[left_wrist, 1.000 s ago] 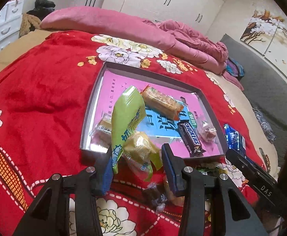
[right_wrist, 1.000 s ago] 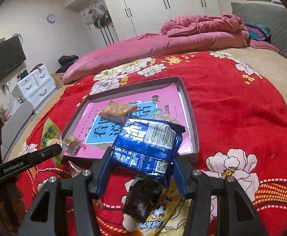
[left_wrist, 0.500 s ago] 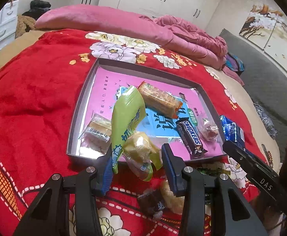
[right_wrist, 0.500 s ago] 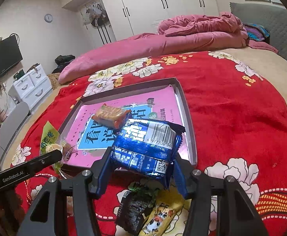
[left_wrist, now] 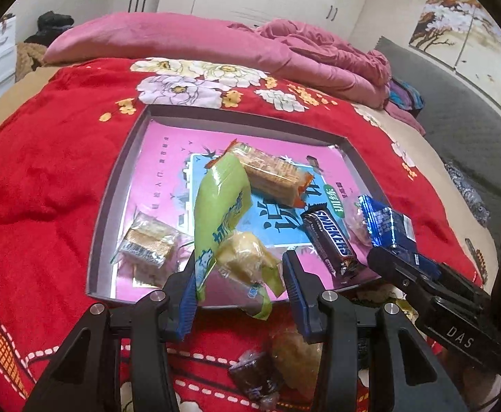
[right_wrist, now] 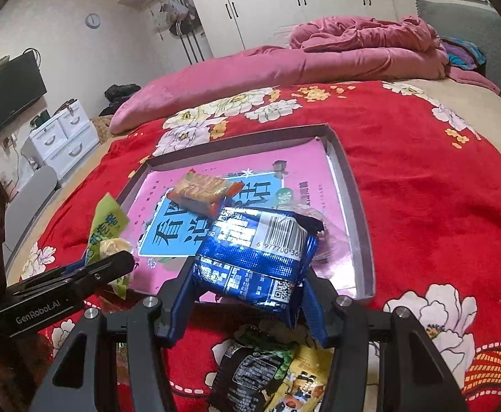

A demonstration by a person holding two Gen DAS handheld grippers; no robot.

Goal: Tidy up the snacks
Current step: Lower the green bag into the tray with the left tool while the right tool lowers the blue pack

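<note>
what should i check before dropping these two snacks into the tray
1. Left gripper grips the green snack packet: ok.
2. Right gripper grips the blue biscuit packet: ok.
3. Both packets over the tray: ok, hanging above its near edge.
4. Bare floor to land on: ok at the far pink end; the near part is crowded by the Snickers bar and the clear-wrapped pastry.
5. Grippers apart from each other: ok.
6. Loose snacks left on the red blanket under the grippers: not ok.

Even indoor light, fairly bright. Glare on white wardrobe doors [right_wrist: 284,3] and tray [left_wrist: 111,226] floor. Strong fisheye bending; black vignette in corners. Slight softness throughout; soft, faint shadows.
</note>
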